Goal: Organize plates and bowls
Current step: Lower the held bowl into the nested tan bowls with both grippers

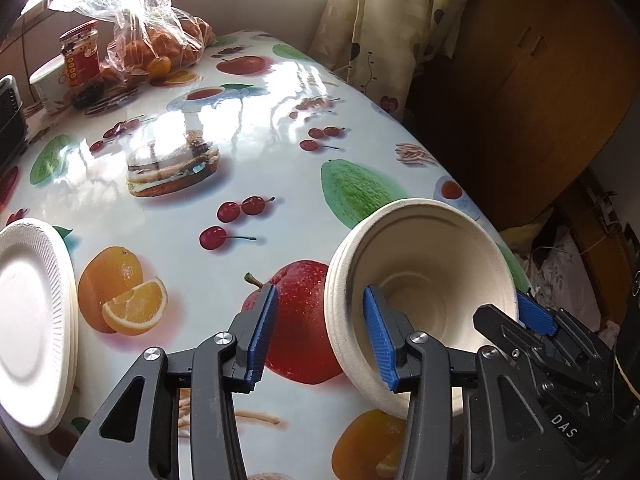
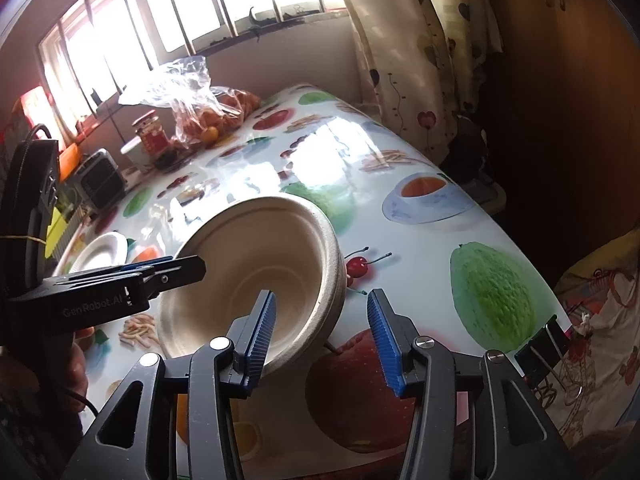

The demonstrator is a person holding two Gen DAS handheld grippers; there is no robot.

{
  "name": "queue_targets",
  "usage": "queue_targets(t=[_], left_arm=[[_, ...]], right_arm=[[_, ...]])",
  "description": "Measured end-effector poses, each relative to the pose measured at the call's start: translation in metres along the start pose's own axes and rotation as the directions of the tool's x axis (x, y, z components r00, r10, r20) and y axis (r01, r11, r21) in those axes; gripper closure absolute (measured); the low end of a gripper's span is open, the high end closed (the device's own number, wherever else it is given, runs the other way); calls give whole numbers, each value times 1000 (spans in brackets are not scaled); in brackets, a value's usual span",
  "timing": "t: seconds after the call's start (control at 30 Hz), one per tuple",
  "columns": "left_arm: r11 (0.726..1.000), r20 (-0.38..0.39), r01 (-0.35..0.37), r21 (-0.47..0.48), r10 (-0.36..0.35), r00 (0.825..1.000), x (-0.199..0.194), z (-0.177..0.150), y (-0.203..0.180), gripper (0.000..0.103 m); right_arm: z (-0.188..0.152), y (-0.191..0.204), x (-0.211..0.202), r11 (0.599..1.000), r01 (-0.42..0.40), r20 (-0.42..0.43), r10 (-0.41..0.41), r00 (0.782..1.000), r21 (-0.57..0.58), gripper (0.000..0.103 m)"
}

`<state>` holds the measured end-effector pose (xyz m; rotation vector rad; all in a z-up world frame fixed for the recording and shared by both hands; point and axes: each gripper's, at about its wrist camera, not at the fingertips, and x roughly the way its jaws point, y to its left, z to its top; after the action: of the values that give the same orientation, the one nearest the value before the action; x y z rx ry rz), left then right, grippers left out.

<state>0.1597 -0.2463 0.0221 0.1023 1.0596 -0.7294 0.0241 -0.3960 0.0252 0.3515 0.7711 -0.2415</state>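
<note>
A beige paper bowl (image 1: 432, 264) (image 2: 256, 248), its rim layered like nested bowls, rests on the fruit-print table (image 1: 224, 208) near the right edge. My left gripper (image 1: 320, 340) is open astride the bowl's left wall, one blue pad inside and the other well clear outside. My right gripper (image 2: 322, 332) is open astride the opposite wall, its left pad inside and its right pad apart from the wall. Each gripper shows in the other's view: the right gripper (image 1: 506, 312) and the left gripper (image 2: 184, 264). White paper plates (image 1: 32, 320) (image 2: 104, 250) lie stacked at the table's left.
At the far end stand a plastic bag of oranges (image 1: 152, 48), a red jar (image 1: 80, 52), a paper cup (image 1: 48, 88) and a black device (image 1: 10, 116). A curtain (image 1: 372, 20) and a wooden wardrobe (image 1: 520, 80) lie beyond the table's right edge.
</note>
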Motion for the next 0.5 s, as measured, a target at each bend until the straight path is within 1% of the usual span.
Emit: queue_targets(t=[0.17,0.3,0.43,0.5], left_arm=[[999,20,-32,24,31,999,-1,-3,-2,57],[999,20,-27,27,27,999,-1,-4,-3,54],[999,19,-30,32,30,999,0,-5,-5,54],[999,19,-27,31,26,999,0,-6,-5,49]], right_arm=[[0,-3,3,1000,3,-5,-3,1000,9,53],[-1,-3,4,1000,4,-6,-4,1000,13,53],[-1,-4,5,1000,3,-7,-3,1000,16,52],[-1,-4,6,1000,2,-7,-2,1000,20,52]])
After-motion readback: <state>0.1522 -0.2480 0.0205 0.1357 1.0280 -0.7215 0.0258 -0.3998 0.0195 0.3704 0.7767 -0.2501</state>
